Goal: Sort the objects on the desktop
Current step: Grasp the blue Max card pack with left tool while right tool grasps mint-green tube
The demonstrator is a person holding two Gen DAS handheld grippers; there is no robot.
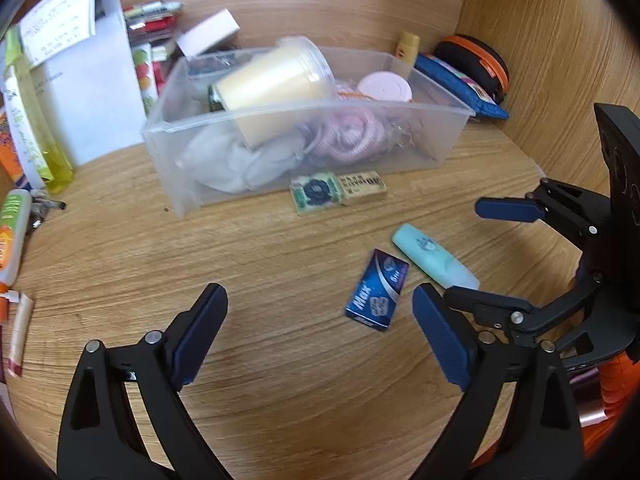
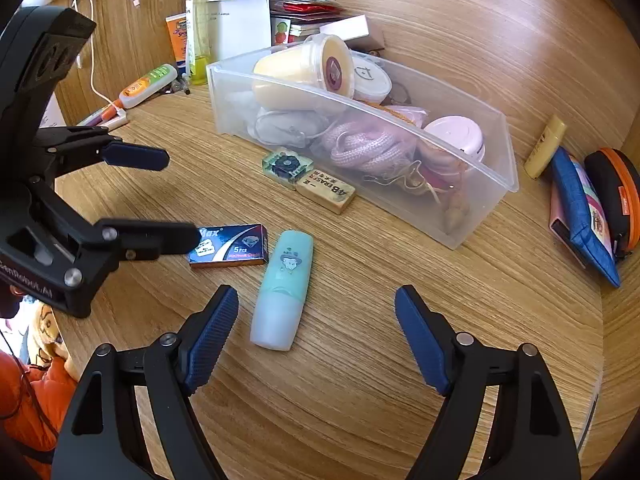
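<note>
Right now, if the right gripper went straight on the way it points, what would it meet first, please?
Probably the mint highlighter, lying just left of the right gripper centre line between its open fingers; beyond it stands the clear plastic bin. Depth is uncertain.

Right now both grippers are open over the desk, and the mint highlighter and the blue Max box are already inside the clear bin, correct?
Not quite. Both the left gripper and right gripper are open, but the mint highlighter and the blue Max box lie on the wooden desk in front of the clear bin, not inside it. The right wrist view shows this plainly.
</note>
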